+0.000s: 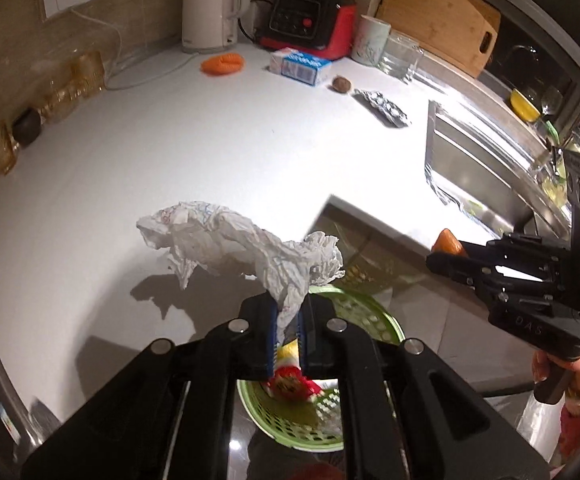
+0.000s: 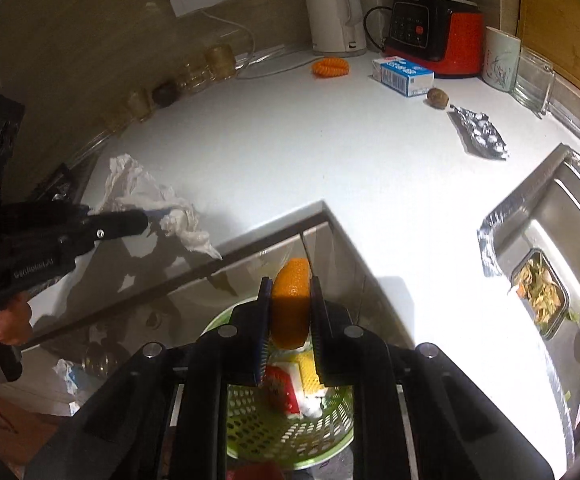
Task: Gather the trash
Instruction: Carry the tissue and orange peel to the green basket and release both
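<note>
My left gripper (image 1: 288, 320) is shut on a crumpled white paper wrapper (image 1: 230, 244) and holds it above the counter's edge, over the green perforated basket (image 1: 364, 312). It also shows in the right wrist view (image 2: 146, 218) with the paper (image 2: 146, 196). My right gripper (image 2: 290, 300) is shut on an orange peel (image 2: 290, 304) above the basket (image 2: 262, 432), which holds a red and white wrapper (image 2: 280, 394) and a yellow piece. The right gripper also shows in the left wrist view (image 1: 436, 256).
On the white counter (image 1: 210, 140) lie an orange ribbed item (image 1: 222, 63), a blue and white carton (image 1: 300, 65), a brown nut-like lump (image 1: 342, 84) and a foil blister pack (image 1: 382, 108). A kettle, a blender, a mug and a glass stand at the back. The steel sink (image 2: 562, 240) is at the right.
</note>
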### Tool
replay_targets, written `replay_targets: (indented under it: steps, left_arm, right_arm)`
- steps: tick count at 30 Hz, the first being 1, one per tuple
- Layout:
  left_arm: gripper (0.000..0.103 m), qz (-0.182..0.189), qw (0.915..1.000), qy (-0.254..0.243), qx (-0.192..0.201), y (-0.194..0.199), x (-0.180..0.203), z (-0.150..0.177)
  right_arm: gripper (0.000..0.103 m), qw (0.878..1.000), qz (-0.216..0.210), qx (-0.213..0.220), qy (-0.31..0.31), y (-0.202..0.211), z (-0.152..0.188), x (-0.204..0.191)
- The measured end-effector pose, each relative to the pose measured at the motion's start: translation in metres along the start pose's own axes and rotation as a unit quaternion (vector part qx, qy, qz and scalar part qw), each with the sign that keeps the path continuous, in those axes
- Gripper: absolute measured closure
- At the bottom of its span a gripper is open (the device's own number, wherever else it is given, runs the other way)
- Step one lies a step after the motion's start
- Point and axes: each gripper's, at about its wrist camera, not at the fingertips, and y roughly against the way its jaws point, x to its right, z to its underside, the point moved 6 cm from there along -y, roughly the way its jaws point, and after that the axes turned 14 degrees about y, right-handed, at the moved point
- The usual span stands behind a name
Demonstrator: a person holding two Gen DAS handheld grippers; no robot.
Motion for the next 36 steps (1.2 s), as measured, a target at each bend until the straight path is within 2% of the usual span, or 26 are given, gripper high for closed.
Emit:
replay_targets:
  steps: [5,9,10,11,12,13,14,15,19,26,34,36]
  left_arm:
    - [0.096,0.002,0.9977,0.037,-0.056,-0.026,0.020,0.069]
    - [0.095,-0.006,0.9948,0.059,-0.083,-0.048,0.027,0.102]
    - [0.093,-0.013,0.9939,0.062,-0.090,-0.053,0.027,0.108]
    - [0.084,-0.017,0.9932,0.064,-0.095,-0.056,0.029,0.113]
    - [0.075,-0.020,0.9925,0.068,-0.100,-0.058,0.029,0.116]
    - [0.056,-0.023,0.9921,0.072,-0.100,-0.059,0.029,0.118]
    - [0.044,-0.030,0.9921,0.077,-0.094,-0.057,0.028,0.120]
    - [0.040,-0.035,0.9924,0.078,-0.088,-0.055,0.028,0.121]
    - [0.029,-0.041,0.9926,0.082,-0.080,-0.045,0.031,0.120]
    - [0.012,-0.076,0.9938,0.070,-0.040,-0.021,0.026,0.111]
    - [0.011,-0.101,0.9910,0.086,-0.017,-0.004,0.004,0.106]
    - [0.011,-0.107,0.9897,0.093,-0.014,-0.001,-0.004,0.106]
  right_arm:
    - [0.084,1.000,-0.012,-0.009,0.015,0.024,0.039,-0.011]
    - [0.084,0.999,-0.014,-0.010,0.027,0.036,0.054,-0.013]
    - [0.084,0.999,-0.016,-0.009,0.029,0.039,0.058,-0.014]
    - [0.084,0.999,-0.017,-0.009,0.030,0.040,0.059,-0.013]
    - [0.084,0.999,-0.018,-0.007,0.031,0.043,0.061,-0.013]
    - [0.084,0.999,-0.020,-0.006,0.034,0.045,0.063,-0.014]
    - [0.083,0.999,-0.021,-0.005,0.036,0.047,0.065,-0.015]
    - [0.083,0.999,-0.022,-0.005,0.038,0.048,0.066,-0.016]
    - [0.083,0.999,-0.027,-0.003,0.044,0.051,0.069,-0.019]
    - [0.082,0.998,-0.033,-0.002,0.050,0.050,0.068,-0.026]
    - [0.082,0.996,-0.052,-0.017,0.073,0.026,0.066,-0.043]
    - [0.050,0.994,-0.052,-0.031,0.086,0.015,0.067,-0.049]
